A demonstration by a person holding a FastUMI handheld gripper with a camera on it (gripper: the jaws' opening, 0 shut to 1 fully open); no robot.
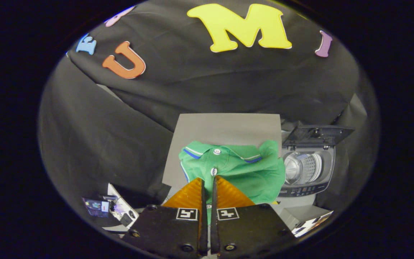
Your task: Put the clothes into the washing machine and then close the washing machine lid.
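Tongs (208,180) drawn nearly together over green polo shirt (235,167), grip on cloth unconfirmed | shirt lies on grey bench (225,127) just beside washing machine (307,169), lid (316,135) raised | step: picking up clothes | next: lift shirt across to open drum

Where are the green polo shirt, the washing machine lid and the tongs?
green polo shirt (243,169): gripper view, chest below the collar.
washing machine lid (316,135): gripper view, raised lid's underside.
tongs (208,180): gripper view, between the nearly closed fingertips, at the shirt's placket.
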